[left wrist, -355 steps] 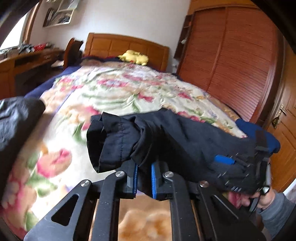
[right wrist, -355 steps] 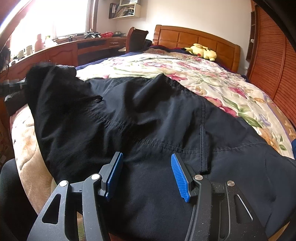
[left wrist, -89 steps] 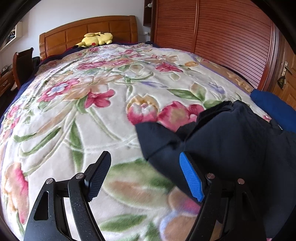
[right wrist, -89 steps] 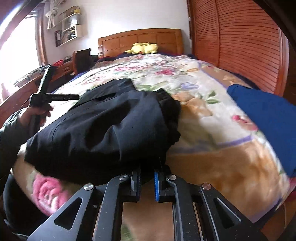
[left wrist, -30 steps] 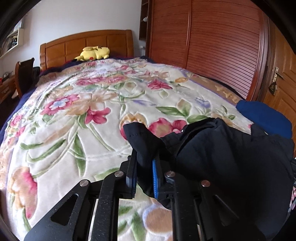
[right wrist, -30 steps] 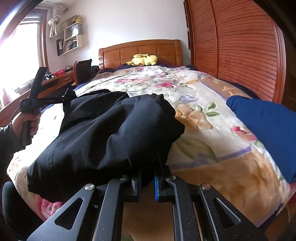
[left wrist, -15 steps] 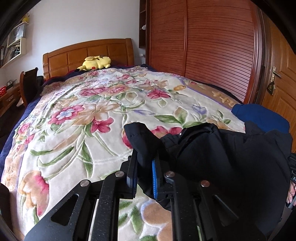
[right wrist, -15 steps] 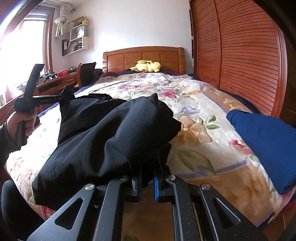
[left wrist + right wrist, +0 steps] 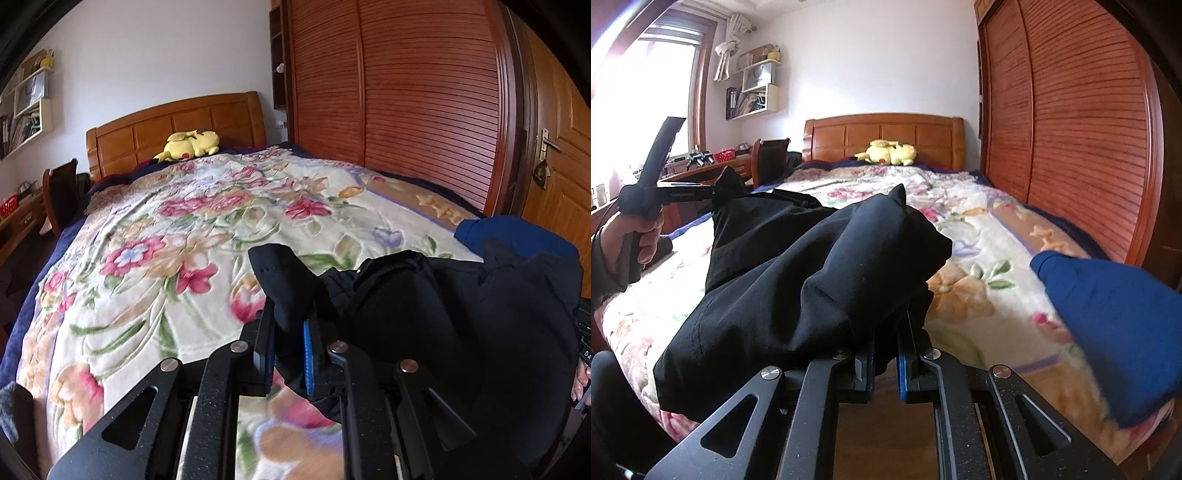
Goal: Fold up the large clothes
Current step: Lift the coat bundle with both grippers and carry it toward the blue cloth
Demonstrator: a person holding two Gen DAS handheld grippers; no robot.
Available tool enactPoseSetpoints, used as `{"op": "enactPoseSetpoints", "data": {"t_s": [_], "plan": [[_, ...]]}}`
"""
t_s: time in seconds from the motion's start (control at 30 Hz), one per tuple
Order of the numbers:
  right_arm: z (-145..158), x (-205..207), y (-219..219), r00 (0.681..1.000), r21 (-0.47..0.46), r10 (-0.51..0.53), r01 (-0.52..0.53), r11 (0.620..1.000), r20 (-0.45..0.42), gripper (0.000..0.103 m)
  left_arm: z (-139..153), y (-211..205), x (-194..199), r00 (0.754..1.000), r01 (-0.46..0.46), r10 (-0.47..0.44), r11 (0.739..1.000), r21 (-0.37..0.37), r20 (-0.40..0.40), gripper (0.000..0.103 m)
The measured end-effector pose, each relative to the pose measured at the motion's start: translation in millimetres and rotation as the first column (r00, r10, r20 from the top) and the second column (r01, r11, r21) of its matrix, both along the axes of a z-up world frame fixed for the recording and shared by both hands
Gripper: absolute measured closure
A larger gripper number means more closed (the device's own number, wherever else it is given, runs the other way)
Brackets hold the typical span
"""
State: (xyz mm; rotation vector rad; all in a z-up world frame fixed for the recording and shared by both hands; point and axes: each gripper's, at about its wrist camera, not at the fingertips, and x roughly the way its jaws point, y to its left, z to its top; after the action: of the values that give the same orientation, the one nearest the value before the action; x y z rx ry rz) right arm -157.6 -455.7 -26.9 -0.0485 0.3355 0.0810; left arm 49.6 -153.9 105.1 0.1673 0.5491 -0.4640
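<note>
Left gripper (image 9: 288,354) clamped on a corner of the black fabric garment (image 9: 443,314); right gripper (image 9: 884,363) pinched on its other end. Garment (image 9: 812,280) raised, draped between both over the floral-patterned bed blanket (image 9: 166,258).

Ahead of me the floral bedspread (image 9: 155,236) lies open through the frame's middle and left. The black garment (image 9: 461,314) bulks lower right, the blue cloth (image 9: 1115,325) right, the louvred wardrobe (image 9: 424,103) beyond.
</note>
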Motion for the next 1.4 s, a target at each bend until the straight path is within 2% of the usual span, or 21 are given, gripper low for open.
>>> {"op": "enactPoseSetpoints", "data": {"t_s": [0.13,0.37,0.57,0.7,0.9,1.0,1.1,1.2,1.23,1.3,1.37,1.4], "plan": [[5.8,-6.6,-28.3,0.999,0.001,-0.028,0.028,1.0,0.023,0.095,15.6,-36.7,1.7,0.999,0.03,-0.03,1.0,-0.005,0.018,0.091],[33.6,-26.7,-86.0,0.99,-0.014,-0.124,0.126,0.992,0.071,0.095,51.0,-138.1,16.5,0.989,0.133,-0.132,0.991,-0.015,0.062,0.091],[59.1,-45.7,-139.4,0.961,-0.039,-0.255,0.26,0.965,0.106,0.095,74.0,-240.1,27.5,0.964,0.253,-0.247,0.966,-0.05,0.094,0.091],[65.3,-60.0,-177.1,0.926,-0.008,-0.363,0.366,0.931,0.103,0.095,82.2,-322.0,35.1,0.936,0.343,-0.337,0.937,-0.057,0.098,0.091],[63.5,-81.9,-209.0,0.867,-0.005,-0.491,0.493,0.87,0.087,0.095,71.4,-411.7,34.2,0.906,0.421,-0.416,0.905,-0.06,0.08,0.091],[51.7,-85.2,-218.5,0.852,0.011,-0.52,0.52,0.854,0.056,0.095,51.7,-450.4,35.3,0.909,0.415,-0.414,0.91,-0.019,0.054,0.091],[30.8,-80.5,-218.8,0.843,0.006,-0.538,0.538,0.843,0.002,0.095,26.0,-462.4,40.2,0.932,0.361,-0.362,0.932,0.032,0.002,0.09],[19.7,-72.0,-221.2,0.832,0.04,-0.554,0.555,0.831,-0.034,0.092,5.3,-451.2,42.6,0.941,0.338,-0.335,0.939,0.072,-0.043,0.088],[17.8,-75.4,-220.4,0.829,0.064,-0.558,0.559,0.827,-0.038,0.09,2.4,-445.3,42.9,0.94,0.339,-0.336,0.939,0.066,-0.054,0.086],[18.8,-82.1,-220.0,0.821,0.108,-0.569,0.569,0.815,-0.039,0.079,-1.7,-422.2,43.6,0.936,0.345,-0.342,0.938,0.03,-0.081,0.083],[20.6,-91.5,-218.3,0.808,0.131,-0.588,0.587,0.799,-0.039,0.072,-2.0,-404.1,42.0,0.934,0.35,-0.349,0.937,0.005,-0.08,0.082],[22.7,-100.0,-215.5,0.803,0.139,-0.595,0.593,0.793,-0.038,0.071,-1.4,-395.2,40.3,0.933,0.354,-0.353,0.935,-0.002,-0.075,0.079]]}}
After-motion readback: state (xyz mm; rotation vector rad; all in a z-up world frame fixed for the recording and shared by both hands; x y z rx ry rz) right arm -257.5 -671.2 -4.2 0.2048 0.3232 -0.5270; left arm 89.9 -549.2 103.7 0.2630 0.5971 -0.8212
